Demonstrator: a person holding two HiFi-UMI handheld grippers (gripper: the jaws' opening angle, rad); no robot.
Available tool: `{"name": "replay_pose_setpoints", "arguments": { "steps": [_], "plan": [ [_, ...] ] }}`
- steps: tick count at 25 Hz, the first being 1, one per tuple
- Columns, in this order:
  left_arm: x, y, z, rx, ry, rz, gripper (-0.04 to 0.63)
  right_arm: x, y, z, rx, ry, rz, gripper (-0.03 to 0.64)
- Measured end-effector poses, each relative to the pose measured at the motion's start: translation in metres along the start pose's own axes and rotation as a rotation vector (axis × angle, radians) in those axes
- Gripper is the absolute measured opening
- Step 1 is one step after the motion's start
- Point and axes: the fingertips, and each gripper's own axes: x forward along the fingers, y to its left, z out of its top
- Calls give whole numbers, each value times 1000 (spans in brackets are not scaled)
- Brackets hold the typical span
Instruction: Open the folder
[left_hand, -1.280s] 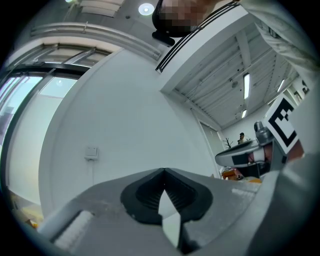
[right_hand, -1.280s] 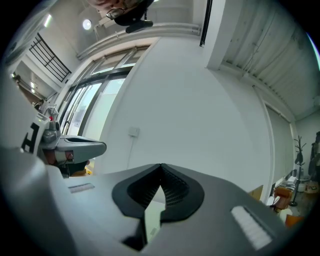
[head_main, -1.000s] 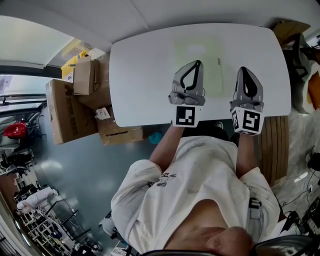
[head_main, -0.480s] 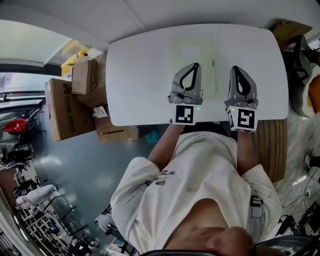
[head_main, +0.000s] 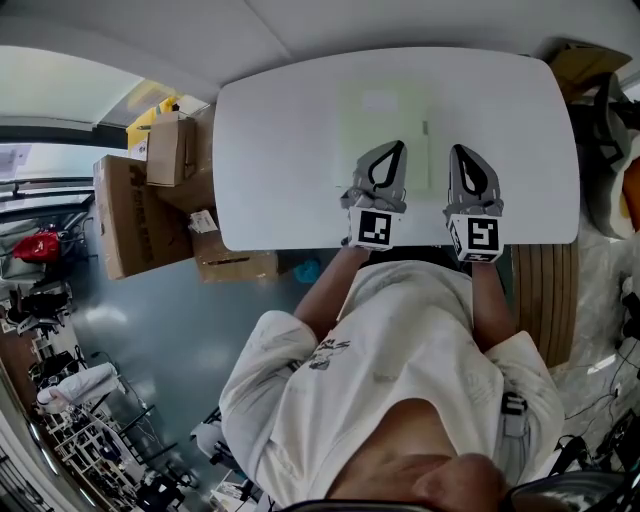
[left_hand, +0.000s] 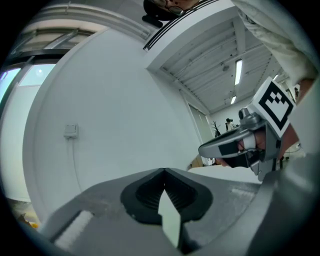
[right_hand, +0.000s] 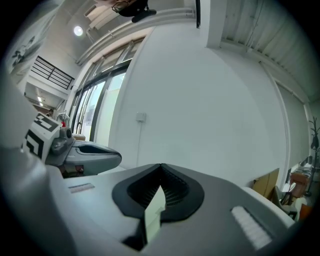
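Note:
A pale, see-through folder (head_main: 385, 115) lies flat on the white table (head_main: 280, 130), right of its middle. My left gripper (head_main: 397, 147) hovers over the folder's near edge, jaws shut and empty. My right gripper (head_main: 456, 151) is just right of the folder, over bare table, also shut and empty. In the left gripper view the jaws (left_hand: 164, 171) meet at their tips, and the right gripper (left_hand: 240, 145) shows at the right. In the right gripper view the jaws (right_hand: 161, 165) meet too, with the left gripper (right_hand: 87, 156) at the left. Neither gripper view shows the folder.
Cardboard boxes (head_main: 140, 200) are stacked on the floor left of the table. A chair (head_main: 605, 110) and a slatted wooden panel (head_main: 545, 290) stand at the right. A white wall with a socket (left_hand: 70, 131) rises beyond the table's far edge.
Both grippers have come down toward the table and drawn a little closer together. Their jaws stayed shut. The folder has not moved.

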Motion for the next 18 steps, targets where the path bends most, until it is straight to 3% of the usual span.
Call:
{"name": "replay_pose_setpoints", "arguments": {
  "steps": [6,15,18],
  "plan": [
    [4,-17,-38,34,92,-61,0,7,9,-49,13,74,63,2],
    [-1,-55,-89,156,182,-194,2,4,25,-116,53,199,137,2],
    [-5,-68,-99,198,206,-243,30,3,28,-137,88,249,166,2]
  ]
}}
